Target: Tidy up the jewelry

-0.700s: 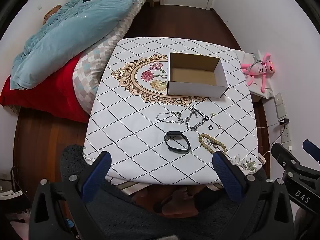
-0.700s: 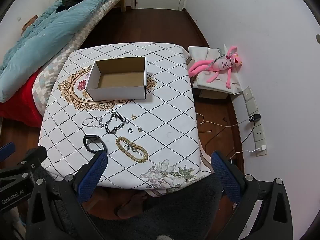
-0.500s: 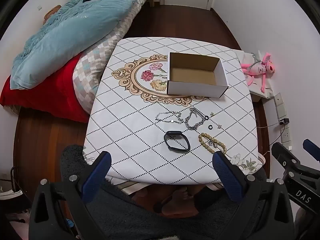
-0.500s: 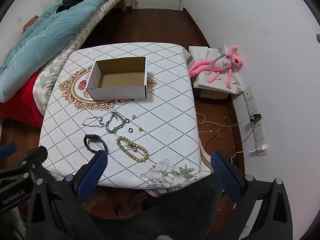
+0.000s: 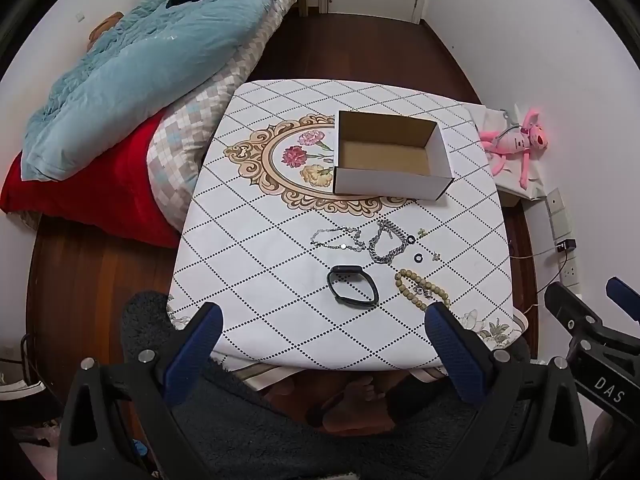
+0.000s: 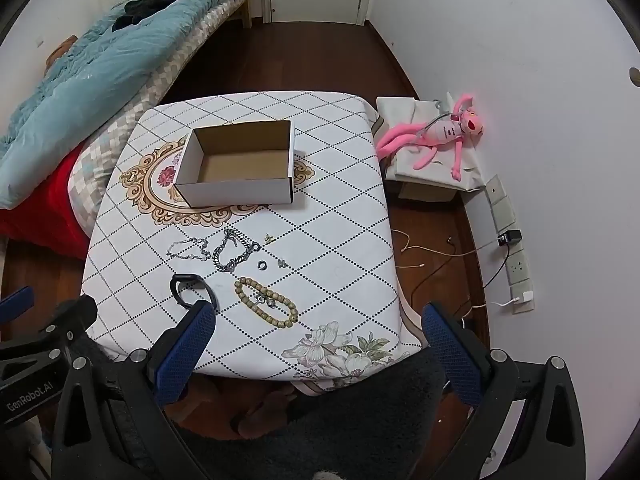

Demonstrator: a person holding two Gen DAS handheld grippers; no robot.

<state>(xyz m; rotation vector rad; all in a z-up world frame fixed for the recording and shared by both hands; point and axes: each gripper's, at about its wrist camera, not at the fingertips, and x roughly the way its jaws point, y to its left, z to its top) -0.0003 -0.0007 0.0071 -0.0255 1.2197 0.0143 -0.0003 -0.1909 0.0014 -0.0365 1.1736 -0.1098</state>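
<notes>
An empty cardboard box (image 5: 390,160) (image 6: 240,164) stands open on the patterned table (image 5: 280,264) (image 6: 340,216). In front of it lie a thin silver chain (image 5: 338,238) (image 6: 188,248), a thick silver chain bracelet (image 5: 386,242) (image 6: 232,250), a black band (image 5: 352,290) (image 6: 192,290), a wooden bead bracelet (image 5: 420,290) (image 6: 266,306), a small black ring (image 5: 418,258) (image 6: 262,265) and tiny earrings (image 5: 437,257) (image 6: 282,263). My left gripper (image 5: 322,334) and right gripper (image 6: 320,330) both hover open, high above the table's near edge, holding nothing.
A bed with a blue duvet (image 5: 140,64) and red cover flanks the table's left. A pink plush toy (image 6: 444,132) lies on a covered box at the right wall, with cables (image 6: 440,252) and sockets on the floor. A person's bare feet (image 5: 352,404) show below.
</notes>
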